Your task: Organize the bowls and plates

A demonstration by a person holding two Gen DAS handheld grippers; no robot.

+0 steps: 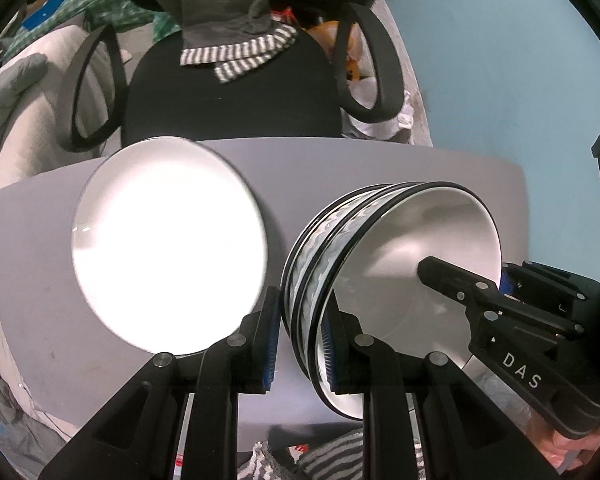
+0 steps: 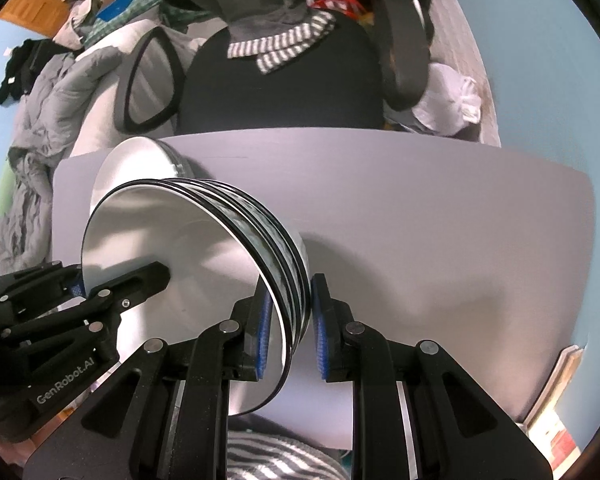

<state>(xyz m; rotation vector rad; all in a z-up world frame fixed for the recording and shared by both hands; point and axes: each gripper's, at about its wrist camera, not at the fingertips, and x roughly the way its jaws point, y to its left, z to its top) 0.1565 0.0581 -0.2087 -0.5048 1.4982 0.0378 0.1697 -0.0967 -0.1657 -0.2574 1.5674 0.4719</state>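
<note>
A stack of white bowls [image 1: 404, 264] with black rims and a grey wavy band is held tilted above the grey table [image 1: 340, 168]. My left gripper [image 1: 302, 340] is shut on the near rim of the stack. My right gripper [image 2: 289, 332] is shut on the opposite rim of the same bowl stack [image 2: 203, 248]. Each gripper shows in the other's view, one finger inside the bowl. A white plate [image 1: 167, 248] lies flat on the table to the left of the stack; in the right wrist view the plate [image 2: 139, 160] is partly hidden behind the bowls.
A black office chair [image 1: 235, 96] with clothes draped on it stands beyond the table's far edge. Bedding and a grey jacket [image 2: 47, 120] are heaped at the left. A light blue wall [image 1: 500, 60] is at the right. Books [image 2: 556, 400] lie at the table's near right corner.
</note>
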